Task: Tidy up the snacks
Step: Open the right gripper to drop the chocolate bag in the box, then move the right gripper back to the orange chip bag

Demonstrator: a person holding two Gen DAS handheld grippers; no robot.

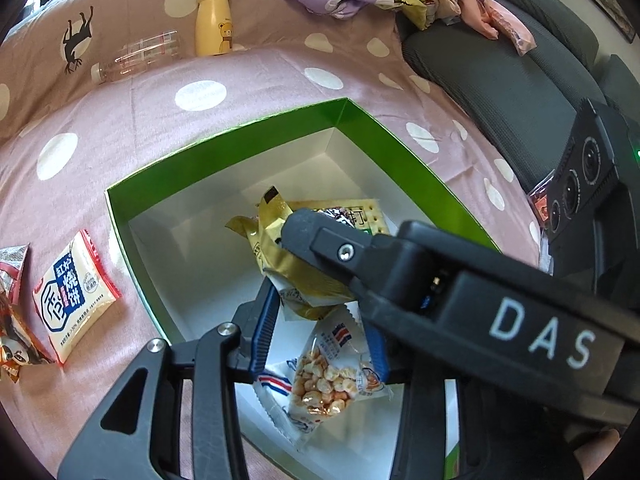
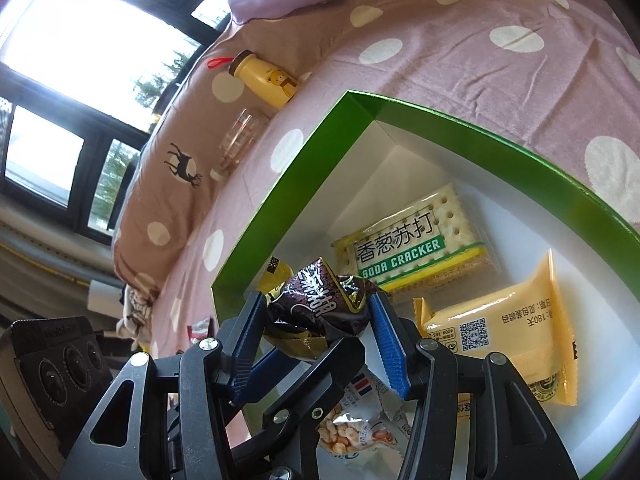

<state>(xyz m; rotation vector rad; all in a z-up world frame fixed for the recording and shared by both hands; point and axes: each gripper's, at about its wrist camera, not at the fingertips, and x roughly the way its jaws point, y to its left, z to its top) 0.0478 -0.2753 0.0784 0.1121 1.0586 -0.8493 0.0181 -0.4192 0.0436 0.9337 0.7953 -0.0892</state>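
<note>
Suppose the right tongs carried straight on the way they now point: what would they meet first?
Probably the soda cracker pack on the green box floor, just beyond the dark snack packet the right tongs hold; depth is unclear.

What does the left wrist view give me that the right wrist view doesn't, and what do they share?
Left wrist only: the white biscuit packet and other wrappers lying on the spotted bedspread outside the box.
Right wrist only: the orange packet in the box, the window, and the dark wrapped snack pinched by the right gripper.
Both: the green box, soda crackers, corn snack bag, yellow bear bottle, clear bottle.
</note>
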